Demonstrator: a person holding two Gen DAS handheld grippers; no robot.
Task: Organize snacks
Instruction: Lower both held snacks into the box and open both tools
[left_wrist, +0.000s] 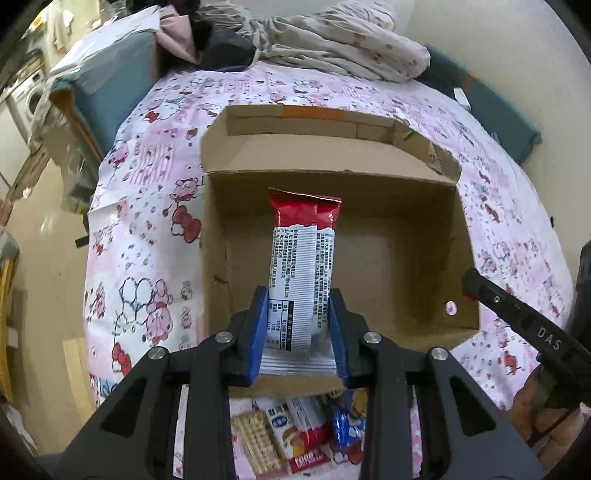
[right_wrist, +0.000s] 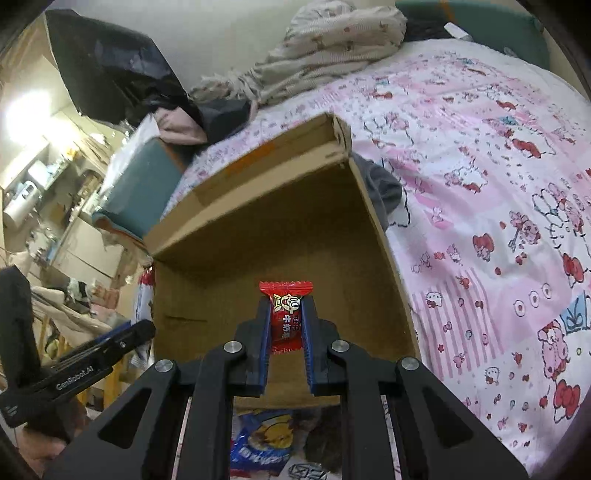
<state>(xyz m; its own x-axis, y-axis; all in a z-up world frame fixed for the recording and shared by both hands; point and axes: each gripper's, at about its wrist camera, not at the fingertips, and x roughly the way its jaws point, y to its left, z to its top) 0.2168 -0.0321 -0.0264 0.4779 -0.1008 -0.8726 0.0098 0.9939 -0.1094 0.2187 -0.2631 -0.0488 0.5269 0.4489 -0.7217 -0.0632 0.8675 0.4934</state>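
Two held snacks above box (left_wrist: 369, 254)

Dim indoor light; fisheye-warped edges; left-side glare.

Between the left claw's (left_wrist: 299, 325) blue pads sits a red-and-white snack packet (left_wrist: 301, 258) with black print. The right claw (right_wrist: 284, 332) pinches a red candy (right_wrist: 285, 314). Ahead of both lies a brown cardboard box (left_wrist: 424, 184) on a pink cartoon-patterned bedsheet (right_wrist: 498, 184).
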